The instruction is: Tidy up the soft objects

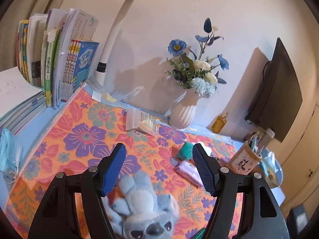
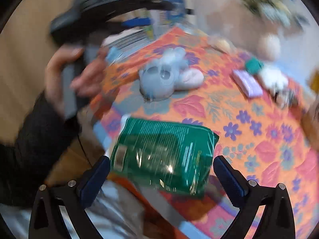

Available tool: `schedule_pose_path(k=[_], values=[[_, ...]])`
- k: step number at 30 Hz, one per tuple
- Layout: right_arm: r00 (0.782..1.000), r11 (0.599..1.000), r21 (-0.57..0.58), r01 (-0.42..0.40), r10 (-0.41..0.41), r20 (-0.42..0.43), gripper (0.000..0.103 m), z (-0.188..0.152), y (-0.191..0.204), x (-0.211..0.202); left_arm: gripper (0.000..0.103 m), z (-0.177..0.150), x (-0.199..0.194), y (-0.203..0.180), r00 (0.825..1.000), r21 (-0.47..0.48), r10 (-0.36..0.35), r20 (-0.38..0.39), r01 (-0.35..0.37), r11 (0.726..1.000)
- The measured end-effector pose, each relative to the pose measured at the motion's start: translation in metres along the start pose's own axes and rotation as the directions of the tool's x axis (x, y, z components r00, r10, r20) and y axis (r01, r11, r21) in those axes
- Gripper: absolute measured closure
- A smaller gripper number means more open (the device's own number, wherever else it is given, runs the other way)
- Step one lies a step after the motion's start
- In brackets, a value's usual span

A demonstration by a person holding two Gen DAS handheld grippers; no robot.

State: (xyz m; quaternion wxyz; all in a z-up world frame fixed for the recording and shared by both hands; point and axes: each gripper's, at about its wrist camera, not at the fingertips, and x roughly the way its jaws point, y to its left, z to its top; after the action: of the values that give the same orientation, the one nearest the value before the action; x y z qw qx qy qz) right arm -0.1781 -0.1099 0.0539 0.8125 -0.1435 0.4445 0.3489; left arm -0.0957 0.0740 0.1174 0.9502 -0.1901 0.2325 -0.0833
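Observation:
A grey-blue plush toy (image 1: 143,203) lies on the orange floral mat (image 1: 83,123), just below and behind my left gripper (image 1: 158,146), which is open and holds nothing. In the blurred right wrist view the plush toy (image 2: 167,77) rests mid-mat. A green plastic-wrapped packet (image 2: 163,157) sits between the widely spread fingers of my right gripper (image 2: 161,158), at the mat's near edge; the pads do not press on it. Further right lie a purple tissue pack (image 1: 189,171), a small teal object (image 1: 184,151) and a white soft item (image 2: 273,79).
Upright books (image 1: 59,69) and a white lamp (image 1: 111,39) stand at the back left, with blue face masks (image 1: 8,151) in front. A flower vase (image 1: 183,113), amber bottle (image 1: 219,122), pen holder (image 1: 246,159) and monitor (image 1: 279,91) line the back right. A clear packet (image 1: 141,120) lies mid-mat. A person's hand (image 2: 59,75) grips the left tool.

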Motion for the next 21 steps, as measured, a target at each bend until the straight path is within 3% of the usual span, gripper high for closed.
schedule_pose_path(k=[2, 6, 11, 15, 19, 21], values=[[0.999, 0.999, -0.042, 0.022, -0.024, -0.039, 0.000, -0.007, 0.009, 0.010, 0.036, 0.000, 0.003, 0.002, 1.000, -0.004, -0.002, -0.005, 0.002, 1.000], [0.993, 0.985, -0.146, 0.089, -0.099, -0.065, 0.000, -0.014, 0.028, 0.030, 0.036, -0.009, 0.013, 0.012, 0.996, -0.011, -0.006, -0.087, 0.005, 1.000], [0.980, 0.957, -0.224, 0.186, -0.197, -0.030, 0.001, 0.002, 0.037, 0.044, 0.036, -0.013, 0.009, 0.028, 0.994, -0.037, -0.004, -0.112, 0.000, 0.999], [0.991, 0.987, -0.095, 0.133, -0.135, -0.017, 0.007, 0.020, 0.013, 0.044, 0.036, -0.012, 0.008, 0.033, 0.991, -0.041, -0.022, -0.133, 0.017, 0.999], [0.976, 0.976, 0.035, 0.213, -0.211, -0.052, 0.008, 0.036, -0.033, 0.065, 0.036, -0.019, 0.012, 0.024, 0.981, 0.024, 0.003, -0.196, 0.002, 1.000], [0.983, 0.979, 0.085, 0.183, -0.180, -0.045, 0.008, 0.039, -0.053, 0.070, 0.035, -0.027, 0.017, 0.019, 0.966, 0.037, -0.009, -0.258, 0.019, 0.999]])
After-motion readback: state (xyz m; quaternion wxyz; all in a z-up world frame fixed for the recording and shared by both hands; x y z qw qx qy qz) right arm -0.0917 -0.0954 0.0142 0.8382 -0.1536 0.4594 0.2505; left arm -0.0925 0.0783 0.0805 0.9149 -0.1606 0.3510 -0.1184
